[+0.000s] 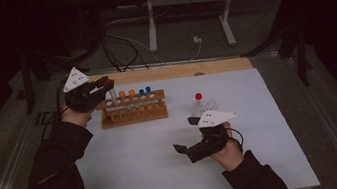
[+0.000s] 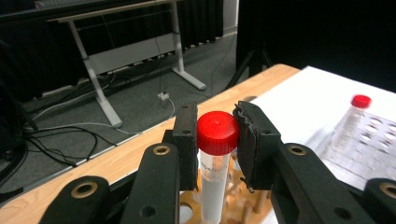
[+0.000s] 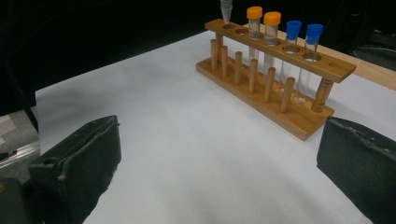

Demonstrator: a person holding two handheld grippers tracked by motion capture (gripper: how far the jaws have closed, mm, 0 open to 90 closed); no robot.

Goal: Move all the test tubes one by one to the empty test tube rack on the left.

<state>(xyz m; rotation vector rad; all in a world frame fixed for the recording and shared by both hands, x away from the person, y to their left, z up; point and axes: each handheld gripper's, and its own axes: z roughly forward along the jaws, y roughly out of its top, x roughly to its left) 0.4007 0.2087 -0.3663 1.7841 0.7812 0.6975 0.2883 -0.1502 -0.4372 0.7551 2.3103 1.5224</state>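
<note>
Two sets of tongs work over a white-covered surface (image 1: 177,169). The left tongs (image 1: 104,85) are clenched on a clear plastic test tube with a red screw cap (image 2: 217,133), both black pads pressing just under the cap, as the left gripper view shows; the tube hangs upright above the left end of a wooden test-tube rack (image 1: 133,111), and the right gripper view shows its pointed tip (image 3: 226,10) just above the rack's end hole, not yet inside it. The rack stands on the far left part of the surface and holds two orange-capped tubes (image 3: 262,32) and two blue-capped tubes (image 3: 302,42) side by side. The right tongs (image 1: 185,135) rest near the front centre, well apart from the rack, released, with jaws wide and nothing between them. A second red-capped tube (image 1: 199,101) stands in a clear plastic rack (image 1: 208,104) just beyond the right tongs.
</note>
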